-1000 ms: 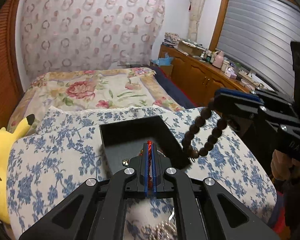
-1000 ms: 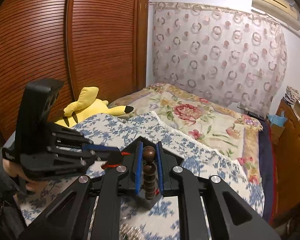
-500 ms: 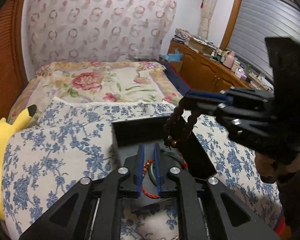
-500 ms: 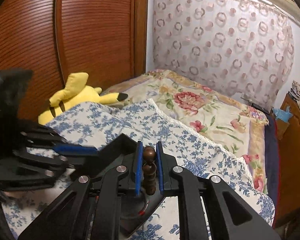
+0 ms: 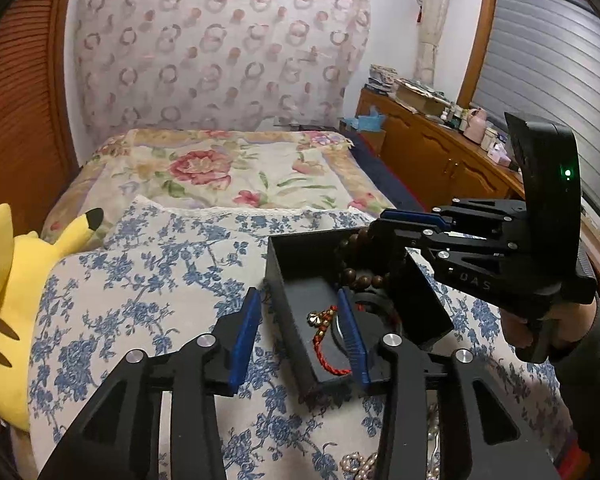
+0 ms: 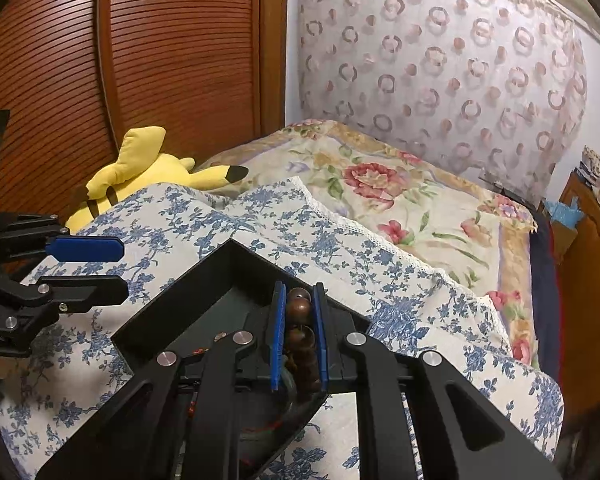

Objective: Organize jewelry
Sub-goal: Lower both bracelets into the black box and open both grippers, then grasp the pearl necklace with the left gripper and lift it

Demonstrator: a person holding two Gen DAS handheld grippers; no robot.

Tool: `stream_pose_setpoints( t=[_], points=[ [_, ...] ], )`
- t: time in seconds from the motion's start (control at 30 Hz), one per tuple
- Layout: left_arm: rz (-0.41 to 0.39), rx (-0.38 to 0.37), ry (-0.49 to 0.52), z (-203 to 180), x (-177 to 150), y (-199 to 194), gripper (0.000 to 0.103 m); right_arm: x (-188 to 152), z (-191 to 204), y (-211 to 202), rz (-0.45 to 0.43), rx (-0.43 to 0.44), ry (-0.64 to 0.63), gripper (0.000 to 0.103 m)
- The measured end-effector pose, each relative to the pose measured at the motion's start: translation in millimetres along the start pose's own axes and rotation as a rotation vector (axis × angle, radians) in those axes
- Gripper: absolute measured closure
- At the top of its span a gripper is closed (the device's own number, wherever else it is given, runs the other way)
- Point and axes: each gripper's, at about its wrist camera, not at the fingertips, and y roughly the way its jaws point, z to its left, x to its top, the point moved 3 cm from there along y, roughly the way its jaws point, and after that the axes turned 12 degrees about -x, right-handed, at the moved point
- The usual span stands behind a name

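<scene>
Lying in the black box (image 5: 284, 276): red cord bracelet (image 5: 327, 342), wooden beads (image 5: 364, 276).

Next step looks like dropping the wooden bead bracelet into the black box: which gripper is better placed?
Right. The right gripper is shut on the bead bracelet directly over the black box; the left gripper is open and empty.

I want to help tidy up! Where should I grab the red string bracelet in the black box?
Grip the red string bracelet at its bare cord loop near the front end of the black box, coming straight down from above. The walls block any sideways reach, and the cord is thin enough for jaws to pinch, away from the lumpy gold charms.
</scene>
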Motion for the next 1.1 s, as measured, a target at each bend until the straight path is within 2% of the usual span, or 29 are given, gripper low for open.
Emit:
stream_pose_setpoints(
  t=[0.03,0.07,0.1,0.2,0.23,0.27,0.37,0.43,0.53,0.6,0.67,0.87,1.1],
  points=[
    [-0.001,0.004,0.0,0,-1,-1,0.06,-1,0,-1,0.0,0.0,0.003,0.087],
    [-0.004,0.007,-0.001,0,-2,-3,0.055,-1,0,-3,-0.001,0.0,0.008,0.081],
    [-0.006,0.009,0.0,0,-3,-4,0.055,-1,-1,-5,-0.001,0.0,0.014,0.072],
    [-0.008,0.017,0.003,-2,-5,-8,0.053,-1,-2,-12,-0.011,-0.002,0.024,0.069],
    [-0.01,0.023,0.005,-3,-5,-10,0.048,-2,-2,-16,-0.016,-0.005,0.03,0.069],
    [-0.015,0.028,0.007,-4,-6,-12,0.037,-3,-4,-19,-0.018,-0.005,0.037,0.069],
    [-0.038,0.049,0.018,-7,-10,-20,0.014,-11,-6,-37,-0.025,-0.004,0.068,0.069],
    [-0.047,0.072,0.021,-8,-16,-25,0.01,-23,-8,-49,-0.024,-0.007,0.094,0.068],
    [-0.042,0.082,0.009,-8,-27,-31,0.008,-45,-3,-70,-0.017,-0.007,0.117,0.063],
    [-0.035,0.085,0.0,-8,-39,-36,0.008,-61,3,-81,-0.011,-0.007,0.125,0.054],
    [-0.032,0.088,-0.006,-9,-53,-41,0.008,-78,9,-93,-0.002,0.001,0.134,0.051],
    [-0.023,0.079,-0.015,-19,-87,-54,0.008,-126,28,-120,0.019,-0.008,0.149,0.051],
    [-0.013,0.045,0.003,-40,-118,-65,0.008,-163,47,-135,0.039,-0.012,0.156,0.049]
  ],
)
